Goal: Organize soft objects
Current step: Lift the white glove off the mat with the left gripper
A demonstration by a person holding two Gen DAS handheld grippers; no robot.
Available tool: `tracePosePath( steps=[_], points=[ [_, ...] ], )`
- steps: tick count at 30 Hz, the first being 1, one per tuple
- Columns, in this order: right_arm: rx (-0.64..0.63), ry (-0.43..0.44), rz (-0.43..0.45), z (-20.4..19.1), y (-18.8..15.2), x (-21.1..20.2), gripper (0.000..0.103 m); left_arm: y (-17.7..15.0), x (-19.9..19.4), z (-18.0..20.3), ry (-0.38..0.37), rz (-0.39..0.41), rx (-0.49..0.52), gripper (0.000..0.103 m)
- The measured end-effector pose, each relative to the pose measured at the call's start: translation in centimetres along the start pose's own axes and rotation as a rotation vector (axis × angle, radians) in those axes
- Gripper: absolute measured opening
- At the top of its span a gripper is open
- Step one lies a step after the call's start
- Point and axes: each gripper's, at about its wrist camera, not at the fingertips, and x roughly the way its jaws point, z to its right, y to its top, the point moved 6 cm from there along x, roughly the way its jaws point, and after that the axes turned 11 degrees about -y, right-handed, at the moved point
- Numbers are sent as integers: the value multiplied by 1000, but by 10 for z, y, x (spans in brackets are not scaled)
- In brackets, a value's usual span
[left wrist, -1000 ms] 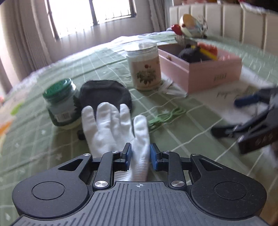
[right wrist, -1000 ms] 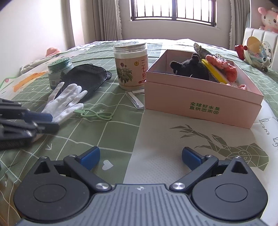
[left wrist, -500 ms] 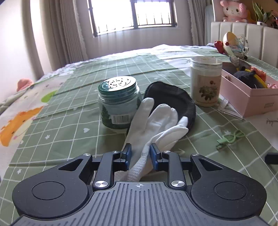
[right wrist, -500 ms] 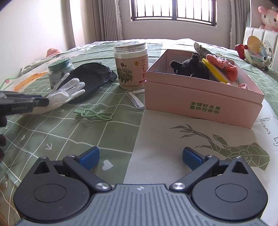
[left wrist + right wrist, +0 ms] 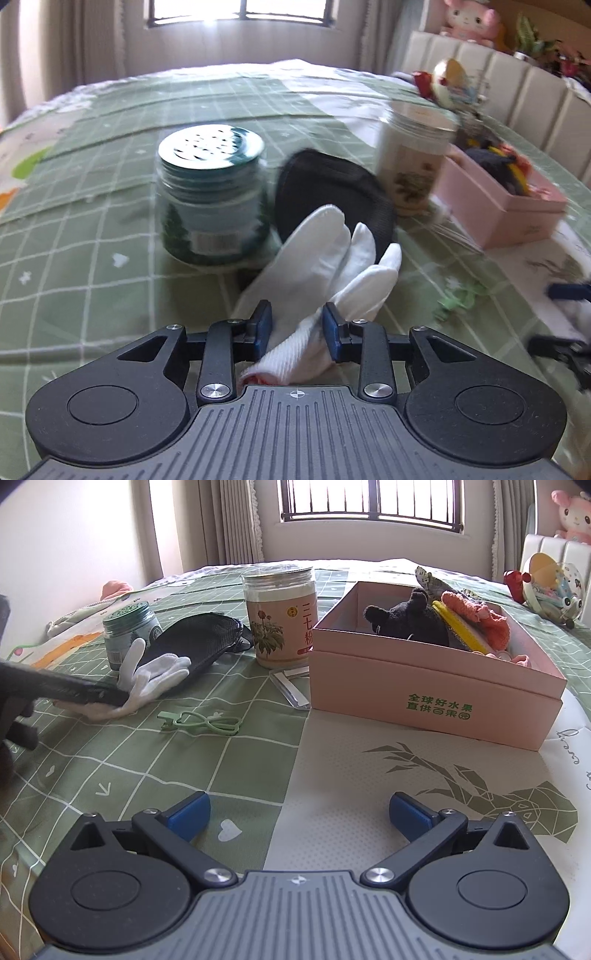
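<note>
My left gripper (image 5: pixel 296 325) is shut on the cuff of a white glove (image 5: pixel 325 258), whose fingers point away, lifted and bunched. From the right wrist view the glove (image 5: pixel 155 675) hangs from the left gripper (image 5: pixel 114 697) at the left, just over the bed. A black fabric pouch (image 5: pixel 332 192) (image 5: pixel 199 642) lies flat behind it. The pink box (image 5: pixel 436 686) (image 5: pixel 502 206) holds a black plush toy (image 5: pixel 410 618) and other soft items. My right gripper (image 5: pixel 299 812) is open and empty, low over the bedspread.
A green-lidded jar (image 5: pixel 212 195) (image 5: pixel 129 631) stands left of the pouch. A tall clear jar (image 5: pixel 279 616) (image 5: pixel 413 155) stands beside the box. A green cable (image 5: pixel 201 722) and a small clear packet (image 5: pixel 290 688) lie in front. A toy (image 5: pixel 546 587) sits at the far right.
My left gripper has swung left and lifted the glove by its cuff; the glove's fingers have bunched and risen off the bed. The right gripper has not moved.
</note>
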Motion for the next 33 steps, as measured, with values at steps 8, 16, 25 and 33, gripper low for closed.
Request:
tracePosePath(
  steps=[8, 16, 25, 33],
  points=[
    [-5, -5, 0, -1, 0, 1, 103, -30, -20, 49, -39, -33, 117, 33],
    [-2, -2, 1, 0, 0, 0, 103, -3, -21, 19, 10, 57, -8, 33],
    [1, 2, 2, 1, 0, 0, 103, -11, -9, 3, -262, 36, -246, 33],
    [-1, 0, 1, 1, 0, 0, 103, -32, -23, 79, -270, -87, 142, 33]
  ],
)
